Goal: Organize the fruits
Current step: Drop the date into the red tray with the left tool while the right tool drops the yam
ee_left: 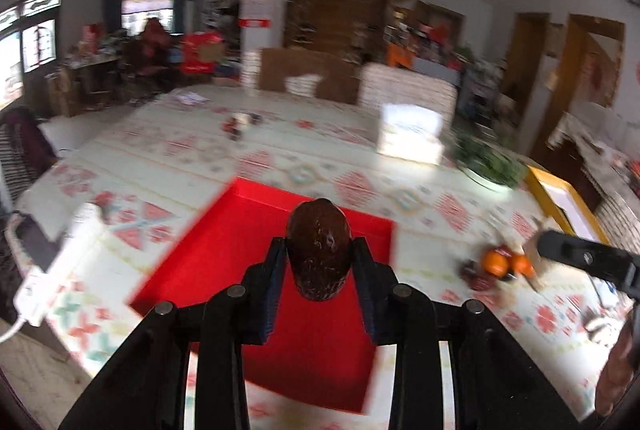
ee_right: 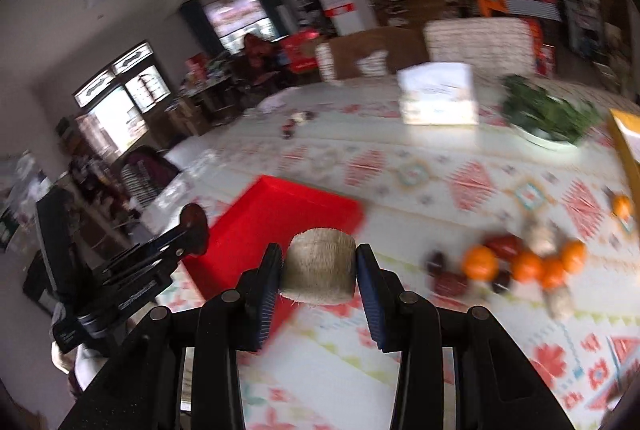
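Note:
My left gripper (ee_left: 319, 258) is shut on a dark brown-red fruit (ee_left: 318, 254) and holds it above the open red tray (ee_left: 224, 254). In the right wrist view, my right gripper (ee_right: 319, 262) is shut on a pale, rough beige chunk (ee_right: 319, 270) that looks like a fuzzy tuber piece. It hangs over the tablecloth just right of the red tray (ee_right: 280, 213). The left gripper (ee_right: 120, 278) shows at the left edge of that view, still holding the dark fruit (ee_right: 195, 226). A pile of oranges (ee_right: 524, 264), dark red fruits (ee_right: 502, 244) and pale pieces (ee_right: 540, 230) lies to the right.
A patterned tablecloth (ee_left: 352, 185) covers the table. A white tissue box (ee_right: 438, 93), a bowl of green leaves (ee_right: 548, 115) and a yellow-edged box (ee_left: 560, 197) stand at the back right. A white power strip (ee_left: 60, 262) lies at the left table edge. Small items (ee_left: 240, 121) sit far back.

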Tool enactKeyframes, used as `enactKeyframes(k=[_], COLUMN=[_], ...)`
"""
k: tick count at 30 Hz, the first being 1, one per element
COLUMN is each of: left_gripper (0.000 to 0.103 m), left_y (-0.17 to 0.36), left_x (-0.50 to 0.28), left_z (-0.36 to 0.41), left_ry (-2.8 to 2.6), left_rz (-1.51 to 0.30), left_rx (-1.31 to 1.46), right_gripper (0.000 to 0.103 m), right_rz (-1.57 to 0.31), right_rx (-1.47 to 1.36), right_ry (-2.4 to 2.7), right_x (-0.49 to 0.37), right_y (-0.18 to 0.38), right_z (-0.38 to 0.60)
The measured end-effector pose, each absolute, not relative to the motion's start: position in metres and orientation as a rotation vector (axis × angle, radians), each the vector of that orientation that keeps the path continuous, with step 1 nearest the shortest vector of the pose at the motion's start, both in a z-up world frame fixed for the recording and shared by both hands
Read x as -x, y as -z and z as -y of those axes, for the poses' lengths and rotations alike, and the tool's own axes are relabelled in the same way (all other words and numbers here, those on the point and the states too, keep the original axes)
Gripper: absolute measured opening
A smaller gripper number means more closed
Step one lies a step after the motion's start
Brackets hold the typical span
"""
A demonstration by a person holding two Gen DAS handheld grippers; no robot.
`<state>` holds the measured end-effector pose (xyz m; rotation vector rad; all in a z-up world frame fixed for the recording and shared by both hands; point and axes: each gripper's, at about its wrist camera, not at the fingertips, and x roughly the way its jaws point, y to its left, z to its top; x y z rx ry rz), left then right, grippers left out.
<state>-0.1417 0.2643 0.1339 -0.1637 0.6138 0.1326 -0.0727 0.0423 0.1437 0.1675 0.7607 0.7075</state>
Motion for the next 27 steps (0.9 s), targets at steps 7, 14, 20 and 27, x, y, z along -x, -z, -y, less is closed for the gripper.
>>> enactKeyframes(k=[7,14,20,27], left_gripper=[0.032,0.032,0.032,0.05], left_y=[-0.104,-0.066,-0.054,-0.063], left_x=[0.131,0.113,0.112,0.122], left_z=[-0.308,-0.327,-0.333,-0.333], left_ry=[-0.257,-0.286,-0.29,-0.285], left_rz=[-0.656,-0.729,-0.748,-0.712], left_rx=[0.174,0.19,0.229,0.266], right_gripper=[0.041,0.041,0.041,0.047], right_rz=[-0.869,-0.97,-1.021,-0.99], right_rx=[-0.111,-0.015,0.011,0.03], right_ry=[-0.824,-0.827,-0.833,-0.843], right_x=[0.061,0.048,0.04,0.045], right_y=[-0.109,-0.059,-0.033,-0.032], right_z=[-0.126,-0.18,-0.201,-0.206])
